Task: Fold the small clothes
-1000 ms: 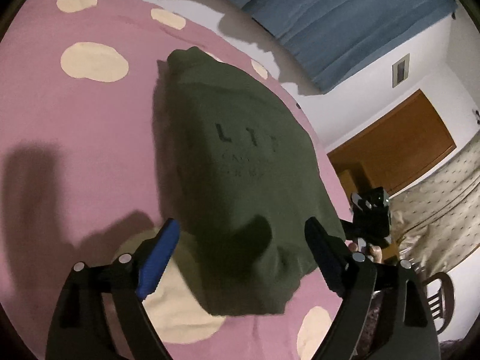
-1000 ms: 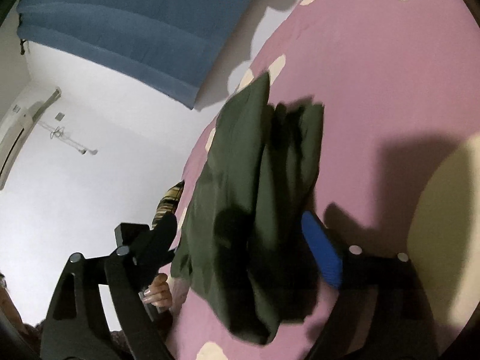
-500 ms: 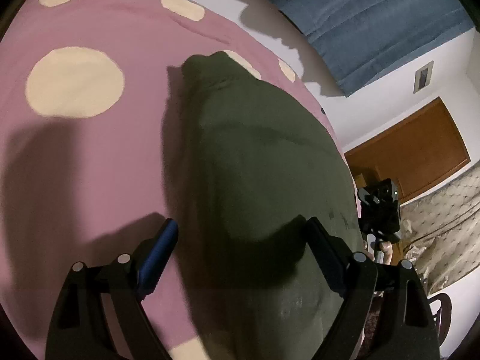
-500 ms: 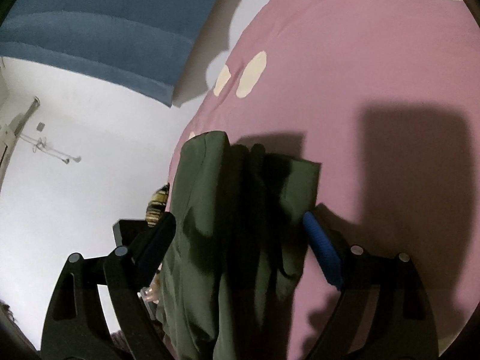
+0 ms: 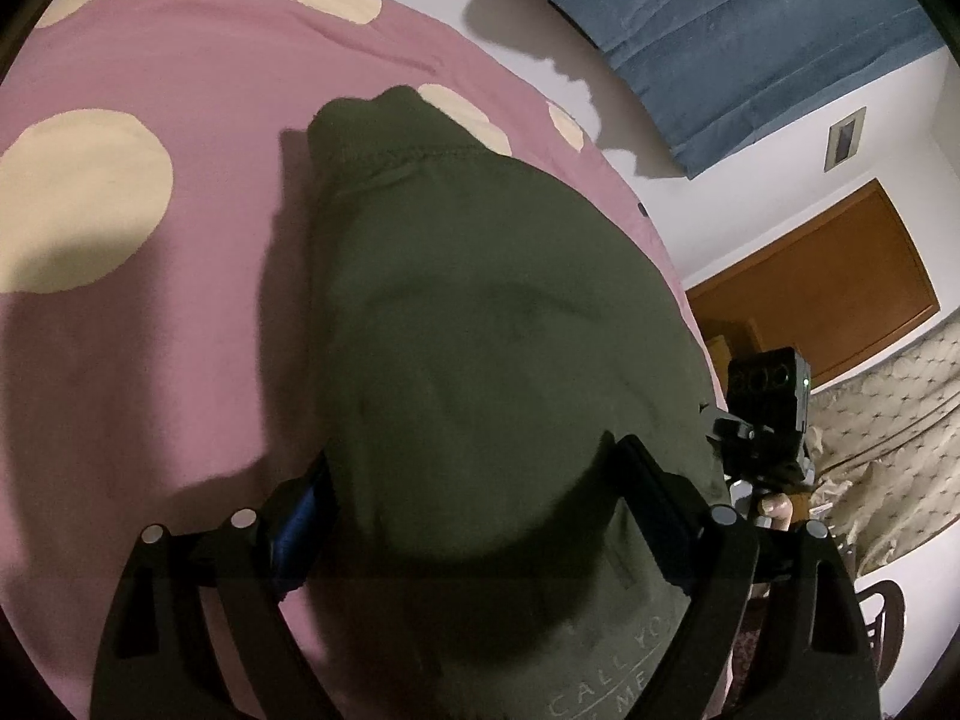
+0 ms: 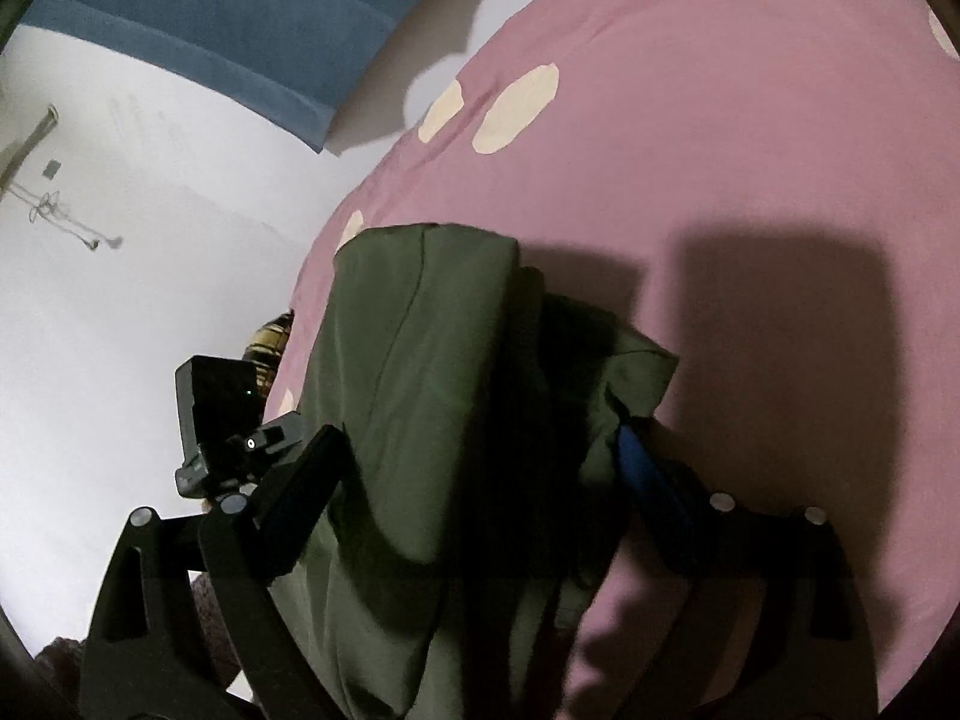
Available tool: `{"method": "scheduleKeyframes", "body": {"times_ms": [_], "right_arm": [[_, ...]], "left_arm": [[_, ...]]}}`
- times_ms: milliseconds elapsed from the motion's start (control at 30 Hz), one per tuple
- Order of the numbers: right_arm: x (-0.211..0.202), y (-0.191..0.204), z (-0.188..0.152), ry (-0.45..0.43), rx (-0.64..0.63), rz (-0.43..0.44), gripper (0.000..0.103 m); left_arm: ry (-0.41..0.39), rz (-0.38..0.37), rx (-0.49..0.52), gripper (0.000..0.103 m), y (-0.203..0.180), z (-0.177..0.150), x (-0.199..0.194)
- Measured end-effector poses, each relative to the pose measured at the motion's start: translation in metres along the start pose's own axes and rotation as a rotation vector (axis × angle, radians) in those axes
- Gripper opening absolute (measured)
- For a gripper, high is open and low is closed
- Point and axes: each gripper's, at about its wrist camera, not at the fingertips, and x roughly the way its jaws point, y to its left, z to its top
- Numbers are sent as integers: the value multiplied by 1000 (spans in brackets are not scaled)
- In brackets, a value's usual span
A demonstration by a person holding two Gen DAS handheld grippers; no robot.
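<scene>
Between the widely spread fingers of the left claw a dark green shirt is seen, folded into a long bundle on a pink bedcover with cream dots. The cloth is not seen to be pinched by the pads, though the blue pad is just beside its edge. Pale lettering is printed on the part nearest the claw. Beyond the fingertips the bundle runs away to a rounded, stitched end. To the right of this claw, the other claw is seen at the bed's edge.

The right claw is opening, its fingers set on either side of the same shirt; no squeezing of the layered folds can be seen. Further off, a white wall and a blue curtain are shown.
</scene>
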Motion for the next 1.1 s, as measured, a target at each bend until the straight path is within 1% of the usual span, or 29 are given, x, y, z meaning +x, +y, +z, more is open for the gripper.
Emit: {"method": "scheduleKeyframes", "body": {"times_ms": [33,133,200,267,400,467,533,600,667,700,767,800,833,867,900,967,1033,1100], "right_arm": [[-3,0,2,-12,4,-11,90],[-14,-8,6,-67,19,-75,90],[-12,-17,5,-61,61,-75,90],[-10,-19,7,-63,67,-68,91],[-2,-17,9,-18,66,-7,92],[2,-14,6,30,51,33,91],[5,-6,-3,83,10,52,89],[6,0,-12,113,-25,53,84],[3,-1,-15,102,-12,62,70],[2,-3,-17,91,8,81,66],[2,-3,-20,76,16,95,51],[-1,-2,-23,60,19,105,48],[-3,0,-25,46,22,119,41],[-6,4,-27,29,15,130,38],[-7,7,-28,19,7,133,33],[-13,24,-32,-16,-35,140,29],[-14,33,-32,-33,-46,152,29],[-9,38,-29,-41,-37,176,29]], "left_arm": [[6,-9,-13,87,2,-1,-1],[10,0,-5,88,1,1,1],[12,-4,-5,88,3,1,1],[18,-11,-15,89,7,1,2],[23,-6,-11,89,7,0,0],[24,-9,-12,89,7,0,-1],[25,-9,-10,89,5,4,2],[28,-6,-6,89,5,4,4],[23,-3,5,87,4,5,4],[21,3,13,87,1,7,6],[13,20,39,78,-3,7,5],[9,30,53,75,-6,8,6],[2,46,76,71,-9,7,4],[-6,55,89,67,-11,6,2],[-9,57,89,65,-12,7,0],[-9,47,60,57,-10,11,-6],[-3,35,24,55,-7,17,-13],[-27,54,27,54,-7,27,-25]]}}
